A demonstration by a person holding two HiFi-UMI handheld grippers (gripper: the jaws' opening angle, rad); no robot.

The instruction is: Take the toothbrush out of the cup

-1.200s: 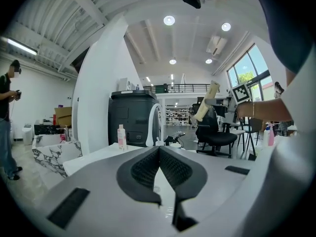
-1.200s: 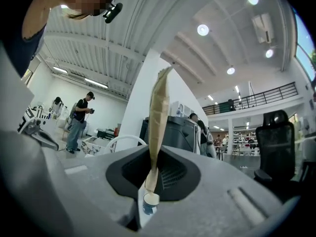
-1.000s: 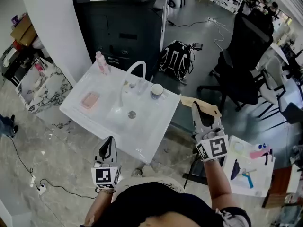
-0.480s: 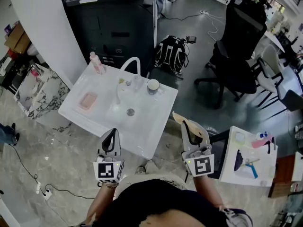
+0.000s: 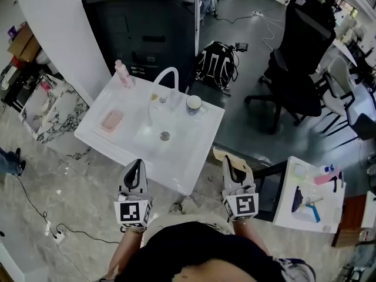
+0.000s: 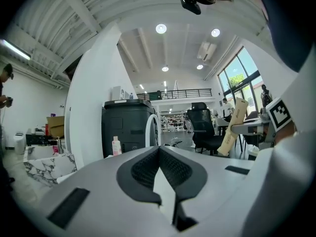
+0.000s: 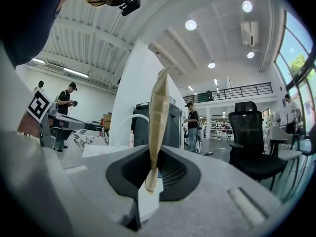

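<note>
A white sink table [image 5: 194, 157] stands in front of me. A grey-rimmed cup [image 5: 194, 104] sits at its back right corner beside the arched white tap [image 5: 166, 78]. From here I cannot make out a toothbrush in the cup. My left gripper [image 5: 136, 169] hangs at the table's near edge, level, jaws shut and empty [image 6: 160, 177]. My right gripper [image 5: 232, 164] is to the right of the table's near corner, shut on a flat tan paper piece [image 7: 158, 117] that stands up between its pads.
A pink bottle [image 5: 122, 73] and a pink soap dish [image 5: 111, 121] sit on the table's left side. Behind it are a black cabinet [image 5: 147, 34], a backpack [image 5: 218, 69] and an office chair [image 5: 299, 69]. A small white table [image 5: 305, 213] with tools stands at the right.
My right gripper has come down and in towards my body, still carrying the tan paper piece. The left gripper has stayed where it was.
</note>
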